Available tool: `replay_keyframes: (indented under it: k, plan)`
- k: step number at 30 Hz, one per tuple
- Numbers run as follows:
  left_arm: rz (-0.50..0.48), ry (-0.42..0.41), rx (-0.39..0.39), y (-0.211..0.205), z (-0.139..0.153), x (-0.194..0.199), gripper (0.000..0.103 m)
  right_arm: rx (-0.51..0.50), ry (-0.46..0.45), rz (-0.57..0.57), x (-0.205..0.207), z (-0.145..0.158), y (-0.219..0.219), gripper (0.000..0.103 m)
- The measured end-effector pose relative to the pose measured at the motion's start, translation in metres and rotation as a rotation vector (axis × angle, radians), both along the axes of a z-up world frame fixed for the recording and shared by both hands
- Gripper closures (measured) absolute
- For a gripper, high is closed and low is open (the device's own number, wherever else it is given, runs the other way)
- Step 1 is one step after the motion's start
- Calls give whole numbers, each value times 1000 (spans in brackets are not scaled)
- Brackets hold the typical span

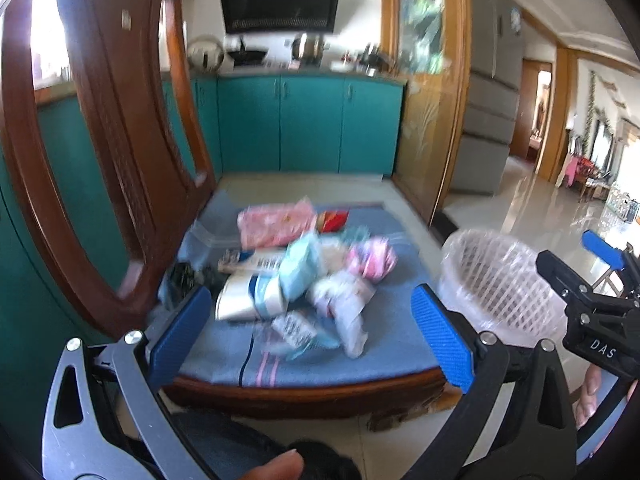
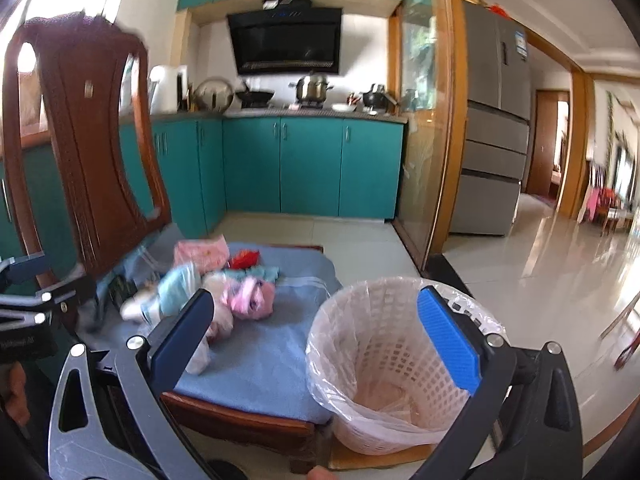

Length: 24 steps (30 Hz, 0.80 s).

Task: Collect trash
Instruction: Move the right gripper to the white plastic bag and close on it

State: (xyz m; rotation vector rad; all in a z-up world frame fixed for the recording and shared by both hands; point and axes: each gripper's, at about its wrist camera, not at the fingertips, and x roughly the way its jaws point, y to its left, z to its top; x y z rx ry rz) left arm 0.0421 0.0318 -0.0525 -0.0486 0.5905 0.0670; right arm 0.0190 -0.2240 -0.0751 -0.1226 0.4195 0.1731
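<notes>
A heap of trash (image 1: 304, 276) lies on the blue cloth (image 1: 384, 344) that covers the seat of a wooden chair (image 1: 120, 128). In the heap are a pink packet (image 1: 276, 224) at the back, a small red wrapper (image 1: 333, 220) touching it, a light blue pack (image 1: 300, 266) in the middle, a white and blue bag (image 1: 252, 296) at the left, and a pink crumpled bag (image 2: 248, 298) at the right (the pictures are blurry, so the small bits are hard to tell apart). Just beside the chair, on the floor to its right, stands a white bin (image 2: 384, 364) with a clear liner. The left gripper (image 1: 310, 336) hangs above the front of the seat with its jaws wide open and nothing in them. The right gripper (image 2: 320, 344) hangs near the bin, jaws wide open too, holding nothing. Behind the chair are green cupboards (image 2: 312, 164) and a shiny tile floor (image 2: 560, 280).
</notes>
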Motion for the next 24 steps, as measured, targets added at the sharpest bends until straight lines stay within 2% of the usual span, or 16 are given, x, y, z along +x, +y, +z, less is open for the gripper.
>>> replay_keyframes:
  k: [4, 6, 7, 9, 11, 14, 18, 21, 24]
  plan:
    - [67, 78, -1, 23, -23, 11, 3, 36, 93, 84, 19, -17, 10, 3]
    - [94, 102, -25, 37, -32, 14, 3, 56, 140, 125, 29, -24, 17, 17]
    - [107, 108, -36, 44, -35, 16, 4, 50, 155, 131, 35, -27, 22, 21]
    - [126, 120, -65, 59, -42, 20, 9, 41, 173, 149, 41, -33, 31, 33]
    - [140, 140, -87, 70, -49, 24, 18, 53, 217, 193, 50, -39, 41, 39]
    - [156, 169, -111, 81, -59, 31, 26, 91, 295, 280, 68, -52, 61, 40]
    - [153, 213, -109, 86, -75, 36, 25, 92, 378, 334, 97, -73, 95, 41]
    - [146, 227, -117, 86, -82, 38, 18, 119, 447, 352, 121, -87, 117, 41]
    - [131, 234, -127, 86, -84, 41, 16, 128, 486, 367, 132, -96, 129, 40]
